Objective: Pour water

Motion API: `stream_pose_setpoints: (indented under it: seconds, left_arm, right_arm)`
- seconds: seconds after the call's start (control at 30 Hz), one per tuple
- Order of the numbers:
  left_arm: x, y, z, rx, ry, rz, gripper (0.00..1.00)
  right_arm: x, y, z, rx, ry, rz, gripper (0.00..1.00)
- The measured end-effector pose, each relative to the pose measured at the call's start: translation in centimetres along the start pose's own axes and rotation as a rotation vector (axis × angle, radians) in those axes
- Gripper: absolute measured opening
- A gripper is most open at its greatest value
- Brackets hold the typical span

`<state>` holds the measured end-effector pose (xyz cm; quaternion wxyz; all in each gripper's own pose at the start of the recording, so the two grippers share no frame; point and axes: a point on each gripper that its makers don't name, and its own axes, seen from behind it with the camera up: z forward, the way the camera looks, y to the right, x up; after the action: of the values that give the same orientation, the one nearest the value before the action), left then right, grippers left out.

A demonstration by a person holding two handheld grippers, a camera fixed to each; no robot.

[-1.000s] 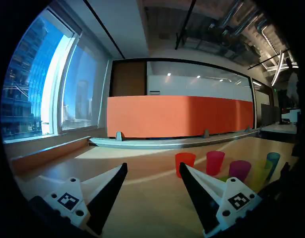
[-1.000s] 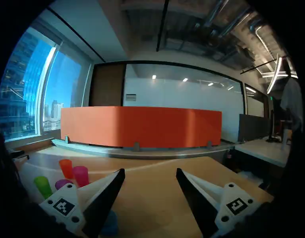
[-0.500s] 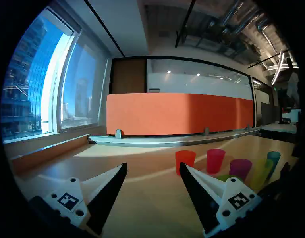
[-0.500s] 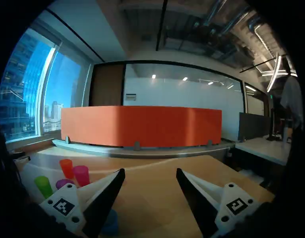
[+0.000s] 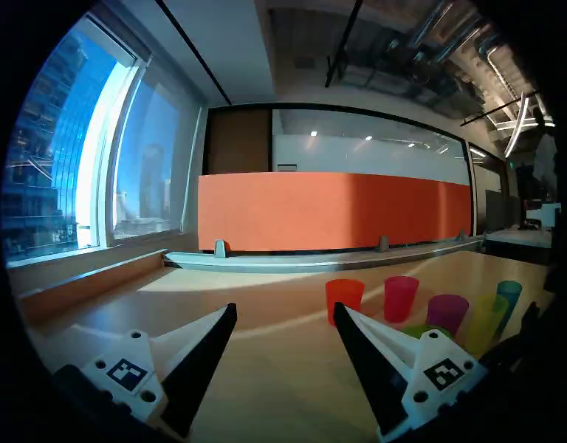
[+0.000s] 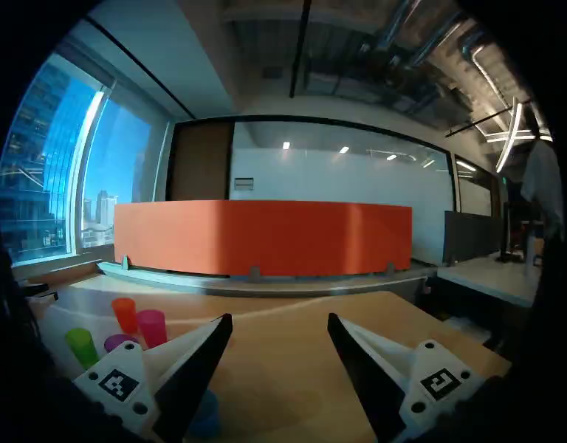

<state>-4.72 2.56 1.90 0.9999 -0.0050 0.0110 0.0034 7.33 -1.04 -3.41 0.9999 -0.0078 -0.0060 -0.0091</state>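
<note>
Left gripper view: tabletop (image 5: pixel 276 362) bare centre and left; cups (image 5: pixel 399 295) obstruct the right — orange partition (image 5: pixel 328 214) closes the far edge.

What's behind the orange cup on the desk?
Behind the orange cup, bare wooden desk runs back to a grey rail and an orange divider panel. A finger of the left tool covers part of the cup's base, hiding that spot.

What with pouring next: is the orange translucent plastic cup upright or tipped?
Upright: the orange translucent plastic cup stands on the wooden table, wider end up. Contents: cannot tell.
</note>
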Motion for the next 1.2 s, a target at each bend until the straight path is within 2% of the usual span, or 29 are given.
stream_pose_setpoints:
  seconds: [0.2, 0.5, 0.7, 0.9, 1.2]
  left_arm:
    - [0.0, 0.0, 0.0, 0.000, -0.001, 0.000, 0.97]
    - [0.0, 0.1, 0.0, 0.000, -0.001, 0.001, 0.97]
    - [0.0, 0.1, -0.1, 0.000, -0.001, 0.000, 0.97]
    - [0.0, 0.1, -0.1, 0.000, -0.001, 0.001, 0.97]
    - [0.1, 0.1, 0.0, 0.000, -0.001, 0.000, 0.97]
  right_arm:
    - [-0.4, 0.4, -0.1, 0.011, 0.014, -0.011, 1.00]
    - [-2.5, 0.4, 0.6, 0.034, 0.012, 0.002, 1.00]
    - [-2.6, 0.5, 1.1, 0.030, 0.039, 0.013, 1.00]
    - [-2.7, 0.7, 1.7, 0.013, 0.071, -0.001, 1.00]
    - [-3.4, 1.0, 2.3, 0.026, 0.085, 0.063, 1.00]
